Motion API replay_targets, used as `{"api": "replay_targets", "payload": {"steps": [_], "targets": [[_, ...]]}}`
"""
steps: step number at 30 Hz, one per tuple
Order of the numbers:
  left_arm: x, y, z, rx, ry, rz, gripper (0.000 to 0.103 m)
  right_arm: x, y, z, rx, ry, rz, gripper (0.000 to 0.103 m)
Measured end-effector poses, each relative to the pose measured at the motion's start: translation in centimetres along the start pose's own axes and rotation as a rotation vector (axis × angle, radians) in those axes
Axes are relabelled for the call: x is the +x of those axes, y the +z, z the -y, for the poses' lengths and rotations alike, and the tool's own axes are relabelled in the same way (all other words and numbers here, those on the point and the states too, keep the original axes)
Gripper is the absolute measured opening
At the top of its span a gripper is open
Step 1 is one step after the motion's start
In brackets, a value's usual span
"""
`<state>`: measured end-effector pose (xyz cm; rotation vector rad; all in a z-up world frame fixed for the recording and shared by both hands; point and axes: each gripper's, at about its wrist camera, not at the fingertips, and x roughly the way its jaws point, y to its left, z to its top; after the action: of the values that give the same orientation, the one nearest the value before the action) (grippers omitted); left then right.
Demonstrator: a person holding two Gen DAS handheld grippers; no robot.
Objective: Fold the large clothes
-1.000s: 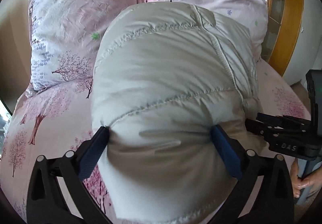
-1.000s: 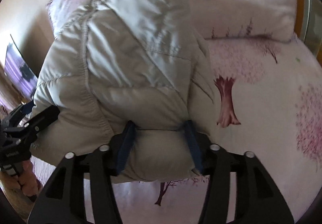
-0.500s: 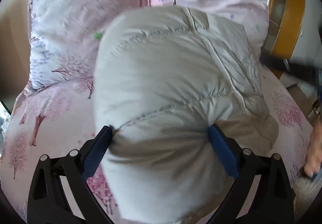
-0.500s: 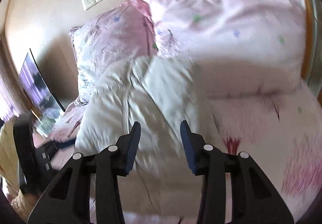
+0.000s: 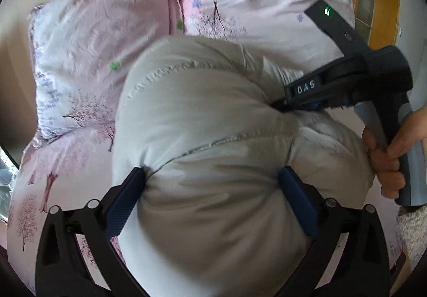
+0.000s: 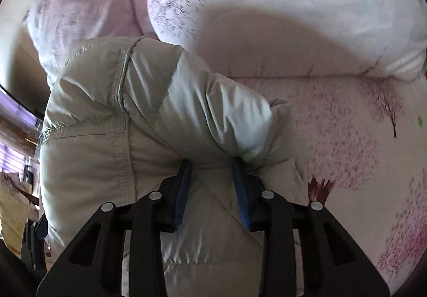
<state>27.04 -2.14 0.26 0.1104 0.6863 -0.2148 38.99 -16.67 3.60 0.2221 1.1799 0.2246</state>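
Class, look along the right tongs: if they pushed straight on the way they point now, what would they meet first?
The padded jacket: the closing right tongs already pinch a fold of it, so only more jacket lies ahead, probably with the bedsheet underneath.

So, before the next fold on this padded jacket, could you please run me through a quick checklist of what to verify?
1. Left gripper clamped on the padded jacket: ok, both pads press into the bundle.
2. Right gripper hold: not ok yet, jaws closing with jacket fabric between them.
3. Jacket lying on the bed sheet, not hanging off: ok where visible.
4. Pillows out of the fold's way: cannot tell, the jacket sits close against them.
5. Layers inside the bundle even: cannot tell, hidden.
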Motion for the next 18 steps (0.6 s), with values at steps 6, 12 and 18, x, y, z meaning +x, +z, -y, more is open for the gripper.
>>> {"api": "replay_targets", "payload": {"steps": [6, 12, 18], "targets": [[-4.0, -1.5, -2.1, -0.053, 0.036, 0.047, 0.099, -6.7, -4.9, -0.7, -0.068, 0.058, 0.182, 0.041], [-6.6, -3.1, -2.6, -0.055, 0.073, 0.087, 0.101, -10.0, -12.7, -2.4, -0.162, 0.065, 0.295, 0.045], [-4.3, -4.1, -1.6, -0.046, 0.065, 0.021, 0.101, -7.1, -15.0, -2.1, -0.188, -0.072, 0.270, 0.051]]}}
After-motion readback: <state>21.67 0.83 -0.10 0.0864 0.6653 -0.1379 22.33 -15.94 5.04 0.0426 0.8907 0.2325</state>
